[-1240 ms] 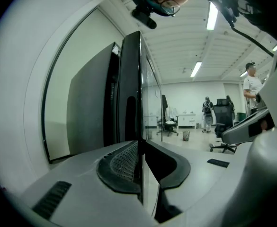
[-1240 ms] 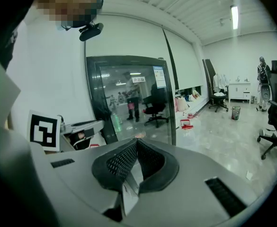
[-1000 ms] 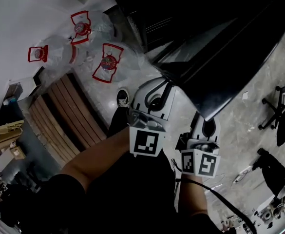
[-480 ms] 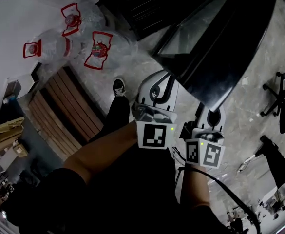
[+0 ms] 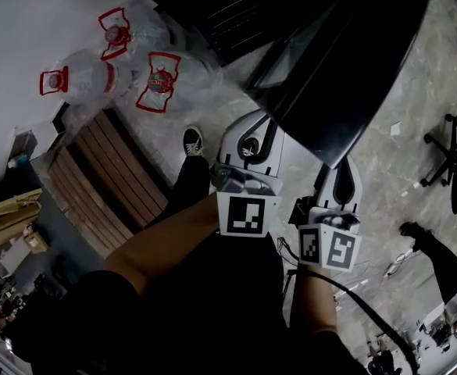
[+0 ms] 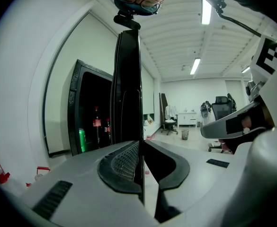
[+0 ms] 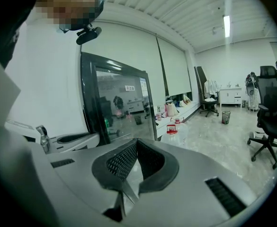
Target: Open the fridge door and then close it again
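fridge door point(image 5: 353, 61) shifted, left gripper point(image 6: 139, 144) clamps it

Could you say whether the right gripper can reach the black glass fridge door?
Probably yes: the right gripper is close beside the black glass fridge door, with nothing between them.

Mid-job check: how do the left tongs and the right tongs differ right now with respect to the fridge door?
The left tongs are clamped on the edge of the fridge door, which they see edge-on; the right tongs are closed on nothing. The left tongs touch the door, while the right tongs sit apart from it, looking at its broad face. Both are shut and sit side by side by the open door.
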Demonstrator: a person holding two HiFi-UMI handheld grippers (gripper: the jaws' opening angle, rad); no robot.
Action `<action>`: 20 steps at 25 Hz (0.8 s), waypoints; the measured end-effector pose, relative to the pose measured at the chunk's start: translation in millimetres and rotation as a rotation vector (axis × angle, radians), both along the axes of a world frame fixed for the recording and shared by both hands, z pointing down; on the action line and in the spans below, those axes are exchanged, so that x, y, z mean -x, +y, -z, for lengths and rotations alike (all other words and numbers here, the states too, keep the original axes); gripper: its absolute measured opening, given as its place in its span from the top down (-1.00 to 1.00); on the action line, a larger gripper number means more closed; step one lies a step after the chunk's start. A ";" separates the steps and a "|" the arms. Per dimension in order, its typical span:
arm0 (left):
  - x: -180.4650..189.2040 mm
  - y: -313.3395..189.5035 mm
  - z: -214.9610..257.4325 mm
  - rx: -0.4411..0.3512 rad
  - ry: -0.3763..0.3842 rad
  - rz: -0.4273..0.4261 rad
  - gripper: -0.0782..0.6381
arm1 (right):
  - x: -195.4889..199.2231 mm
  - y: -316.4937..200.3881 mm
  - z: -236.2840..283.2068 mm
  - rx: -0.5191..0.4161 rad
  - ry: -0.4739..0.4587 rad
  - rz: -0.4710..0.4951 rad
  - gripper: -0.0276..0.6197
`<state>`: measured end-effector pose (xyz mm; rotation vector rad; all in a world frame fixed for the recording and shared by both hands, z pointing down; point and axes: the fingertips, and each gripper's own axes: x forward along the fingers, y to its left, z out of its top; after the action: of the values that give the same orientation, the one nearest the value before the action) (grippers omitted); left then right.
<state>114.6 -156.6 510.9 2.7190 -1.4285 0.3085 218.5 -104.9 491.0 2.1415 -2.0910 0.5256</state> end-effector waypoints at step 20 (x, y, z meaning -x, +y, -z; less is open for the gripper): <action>71.0 -61.6 0.9 -0.046 -0.011 0.093 0.64 | 42.7 -38.8 -17.9 0.064 0.013 0.101 0.87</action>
<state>43.7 -218.2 510.0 2.6797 -1.5784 0.2899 175.8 -143.6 509.0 1.9883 -2.1315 0.5579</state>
